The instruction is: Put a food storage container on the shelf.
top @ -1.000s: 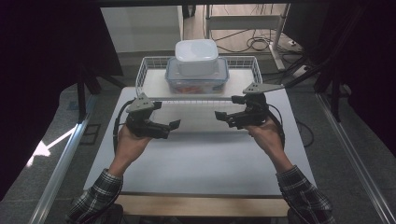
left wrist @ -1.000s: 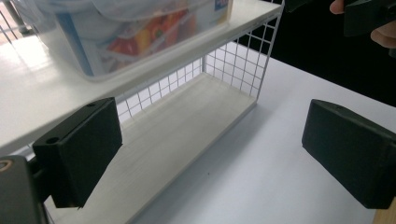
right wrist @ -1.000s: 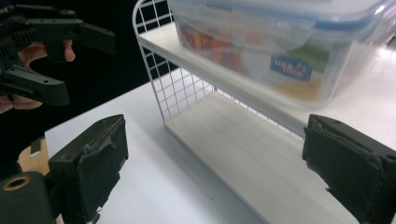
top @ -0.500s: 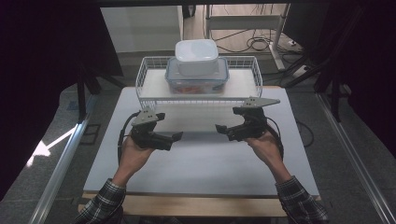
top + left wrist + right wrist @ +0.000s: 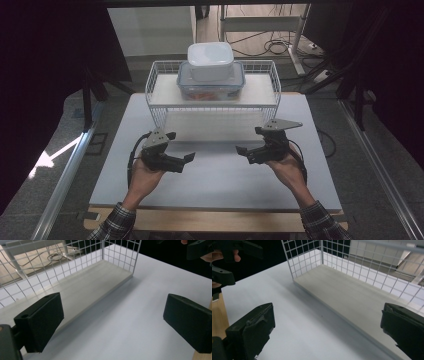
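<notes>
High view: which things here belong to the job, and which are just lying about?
Job: white wire shelf rack; clear plastic lidded box on its top shelf; white plastic tub stacked on that; left claw and right claw, both open.
Lying about: floor cables.

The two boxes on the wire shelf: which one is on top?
The white box is on top. It has solid white sides and rests on the lid of the wider clear box, whose see-through sides show something orange inside.

Black left gripper [image 5: 184,161] and black right gripper [image 5: 243,151] are showing against a pale grey table [image 5: 215,175]; beyond their jaws, a white wire rack [image 5: 210,107] is carrying a white box [image 5: 210,60]; plaid sleeves [image 5: 320,225].
</notes>
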